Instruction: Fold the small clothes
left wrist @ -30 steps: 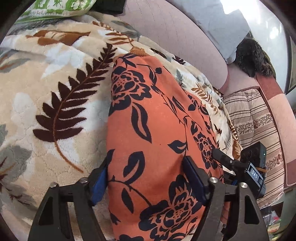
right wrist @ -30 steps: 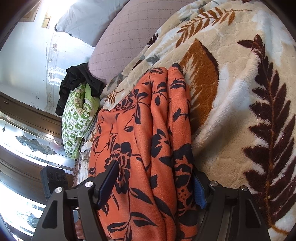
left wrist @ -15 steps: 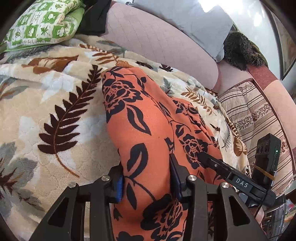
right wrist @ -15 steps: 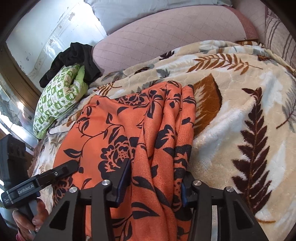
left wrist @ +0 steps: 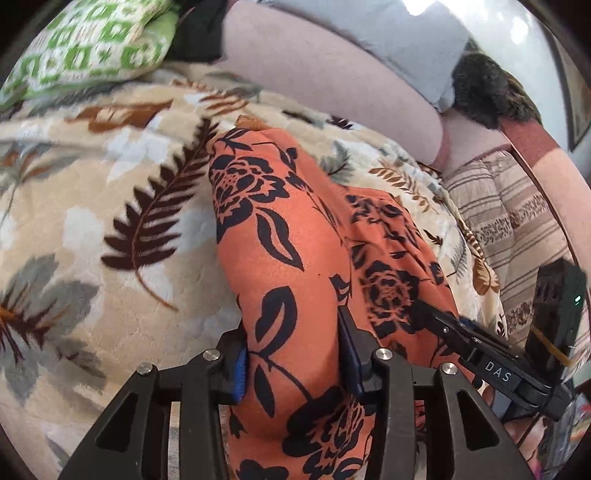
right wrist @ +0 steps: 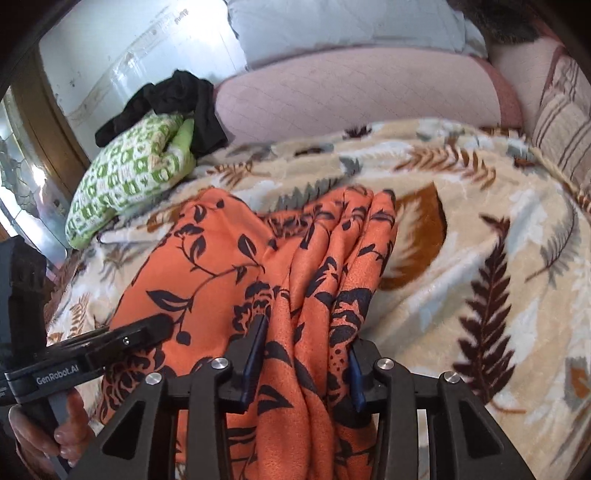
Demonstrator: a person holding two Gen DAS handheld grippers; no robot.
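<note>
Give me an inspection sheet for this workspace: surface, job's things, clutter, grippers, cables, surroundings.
Surface: leaf-print blanket spread over a sofa.
Job's things: orange floral garment, bunched lengthwise on the blanket.
Clutter: green patterned cushion with black clothing draped on it.
Grippers: left hand-held gripper shut on a fold of the garment; right hand-held gripper shut on gathered pleats.
Cables: nothing seen.
Surroundings: pink sofa back, grey pillow, striped cushion.
</note>
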